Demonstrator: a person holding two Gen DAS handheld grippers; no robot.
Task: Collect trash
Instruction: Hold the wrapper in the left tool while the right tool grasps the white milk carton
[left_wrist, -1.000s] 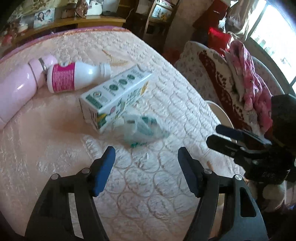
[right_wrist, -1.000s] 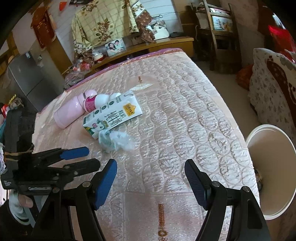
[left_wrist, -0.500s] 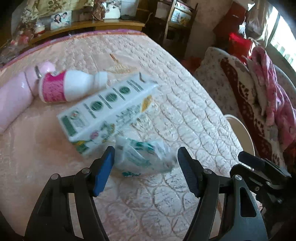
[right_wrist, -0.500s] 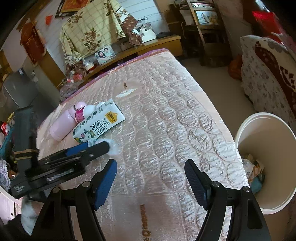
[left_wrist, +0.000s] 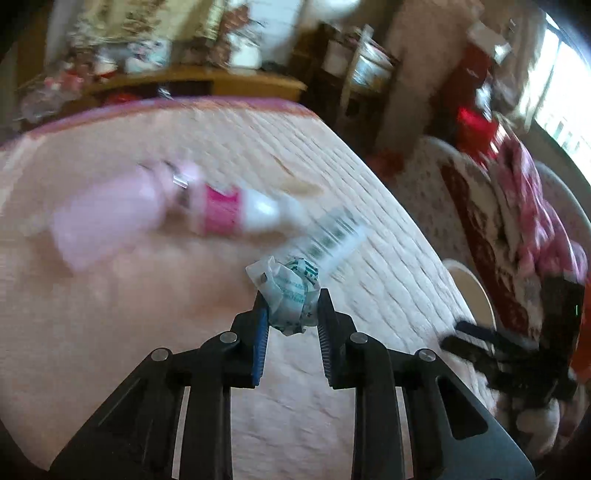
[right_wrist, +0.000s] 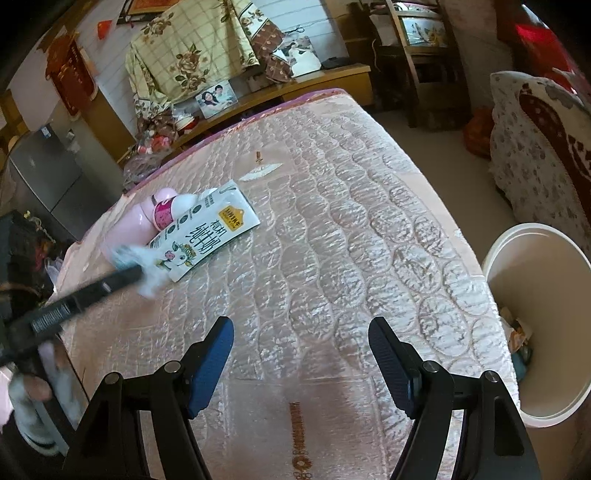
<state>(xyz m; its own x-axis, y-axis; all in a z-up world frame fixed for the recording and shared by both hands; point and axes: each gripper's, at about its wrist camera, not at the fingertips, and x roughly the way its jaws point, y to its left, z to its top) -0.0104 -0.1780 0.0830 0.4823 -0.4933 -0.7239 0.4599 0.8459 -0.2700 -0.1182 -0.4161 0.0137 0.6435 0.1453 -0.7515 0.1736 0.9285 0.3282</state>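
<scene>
Clamped between my left gripper's (left_wrist: 291, 314) blue pads is a crumpled white plastic wrapper with green print (left_wrist: 290, 293), held just above the quilted pink mattress (left_wrist: 110, 332). Beyond these jaws, a little further on the mattress, lies a white milk carton with green print (right_wrist: 203, 236), blurred in the left wrist view. Behind the carton, touching it, lie a white bottle with a magenta label (left_wrist: 236, 214) and a pale pink flask (left_wrist: 107, 218), both on their sides. My right gripper (right_wrist: 301, 354) hangs over the near part of the mattress with its jaws wide apart and nothing between them. To the right of these jaws, beside the mattress edge, stands a round cream bucket (right_wrist: 554, 266) with some rubbish in its bottom.
</scene>
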